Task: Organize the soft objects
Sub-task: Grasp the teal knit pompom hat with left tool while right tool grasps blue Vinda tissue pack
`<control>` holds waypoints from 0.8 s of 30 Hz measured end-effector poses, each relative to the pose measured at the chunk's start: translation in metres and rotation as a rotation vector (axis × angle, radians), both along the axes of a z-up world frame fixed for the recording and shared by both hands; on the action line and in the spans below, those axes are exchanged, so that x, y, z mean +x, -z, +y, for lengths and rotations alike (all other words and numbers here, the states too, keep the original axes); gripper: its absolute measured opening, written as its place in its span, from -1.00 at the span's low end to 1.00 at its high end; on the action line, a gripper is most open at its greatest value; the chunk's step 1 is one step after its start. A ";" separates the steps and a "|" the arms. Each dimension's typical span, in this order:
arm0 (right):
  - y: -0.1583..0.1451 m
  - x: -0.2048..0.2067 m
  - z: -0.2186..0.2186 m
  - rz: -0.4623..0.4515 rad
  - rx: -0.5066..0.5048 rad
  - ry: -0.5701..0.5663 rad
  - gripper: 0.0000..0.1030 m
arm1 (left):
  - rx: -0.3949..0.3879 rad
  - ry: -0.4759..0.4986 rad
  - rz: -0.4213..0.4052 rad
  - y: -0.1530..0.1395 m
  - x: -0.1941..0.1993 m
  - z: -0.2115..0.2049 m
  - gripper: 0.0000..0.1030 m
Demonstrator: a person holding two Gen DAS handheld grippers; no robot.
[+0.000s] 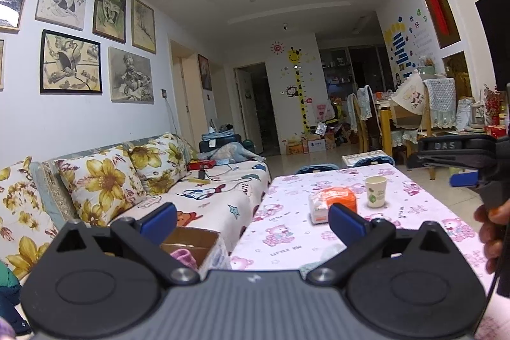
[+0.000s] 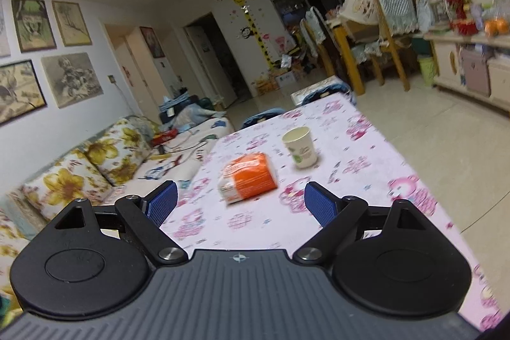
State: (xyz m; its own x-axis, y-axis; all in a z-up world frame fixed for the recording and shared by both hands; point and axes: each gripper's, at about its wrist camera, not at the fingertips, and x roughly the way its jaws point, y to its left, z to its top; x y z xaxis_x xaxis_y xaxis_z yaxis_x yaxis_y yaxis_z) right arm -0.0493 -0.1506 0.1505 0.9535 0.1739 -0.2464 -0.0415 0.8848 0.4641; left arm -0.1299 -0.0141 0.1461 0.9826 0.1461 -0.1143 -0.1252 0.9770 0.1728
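An orange and white soft tissue pack (image 1: pixel 333 203) (image 2: pixel 248 180) lies on the table, whose cloth (image 1: pixel 287 231) (image 2: pixel 366 168) is white with pink bears. My left gripper (image 1: pixel 251 220) hangs open over the table's near left edge, nothing between its blue pads. Just short of the pack, my right gripper (image 2: pixel 240 204) is open and empty too; its side shows in the left wrist view (image 1: pixel 463 179), held by a hand (image 1: pixel 492 228). A cardboard box (image 1: pixel 191 241) sits between sofa and table with something pink and soft (image 1: pixel 185 257) inside, mostly hidden by the left finger.
A paper cup (image 1: pixel 376 191) (image 2: pixel 301 147) stands upright right of the pack. A sofa (image 1: pixel 207 199) (image 2: pixel 178 161) with flowered cushions runs along the left. Blue-covered seats (image 2: pixel 264 115) stand at the table's far end. Dining chairs (image 2: pixel 385 31) crowd the back right.
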 end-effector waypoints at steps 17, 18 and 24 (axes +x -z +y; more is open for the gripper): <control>0.028 0.022 -0.043 0.075 0.333 0.018 1.00 | 0.044 0.101 -0.027 0.009 -0.002 -0.021 0.98; 0.031 0.026 -0.045 0.081 0.318 0.027 1.00 | 0.043 0.100 -0.016 0.014 0.002 -0.022 0.98; 0.055 0.048 -0.052 0.171 0.228 0.043 1.00 | 0.041 0.110 0.070 0.049 0.040 -0.018 0.98</control>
State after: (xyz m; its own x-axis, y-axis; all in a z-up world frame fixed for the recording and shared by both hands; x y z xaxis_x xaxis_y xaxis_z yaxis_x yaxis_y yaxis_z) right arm -0.0016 -0.2029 0.0951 0.9093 0.2031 -0.3632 0.0900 0.7561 0.6482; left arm -0.0899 -0.0320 0.0973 0.9828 0.0436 -0.1797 -0.0035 0.9760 0.2178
